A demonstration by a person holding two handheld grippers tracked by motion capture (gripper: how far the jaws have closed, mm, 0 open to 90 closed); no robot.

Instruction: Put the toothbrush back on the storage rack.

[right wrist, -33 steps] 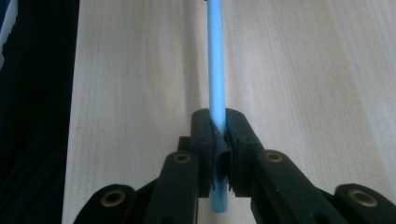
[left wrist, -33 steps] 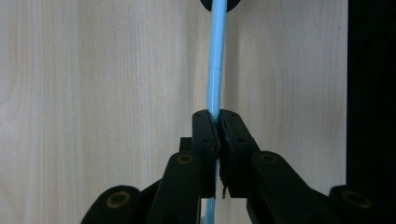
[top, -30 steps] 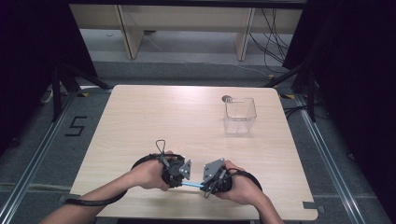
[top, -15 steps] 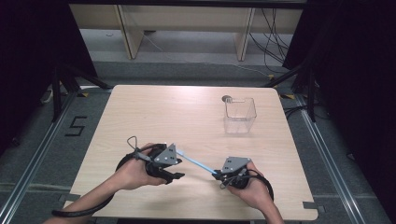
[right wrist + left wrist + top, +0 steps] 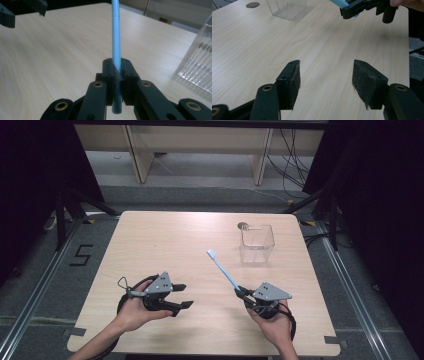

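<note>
A light-blue toothbrush (image 5: 223, 269) with a white head slants up from my right gripper (image 5: 240, 293), which is shut on its handle end near the table's front right. In the right gripper view the pads (image 5: 109, 71) press on the blue handle (image 5: 116, 37), which points away toward the far edge. My left gripper (image 5: 184, 296) hovers at the front left. Its jaws have just been opening and stand wide in the left gripper view (image 5: 326, 72), with nothing but bare wood between them. A clear plastic box (image 5: 256, 243) stands at the back right, beyond the brush head.
The light wooden table (image 5: 165, 240) has a round cable hole (image 5: 243, 225) just behind the clear box. Dark floor and metal rails surround the table. The right gripper (image 5: 352, 10) with the brush tip (image 5: 338, 3) appears at the top of the left gripper view.
The left gripper let go of the toothbrush and opened. The two hands drew apart, left going left and right going right. The brush now slants toward the clear box.
</note>
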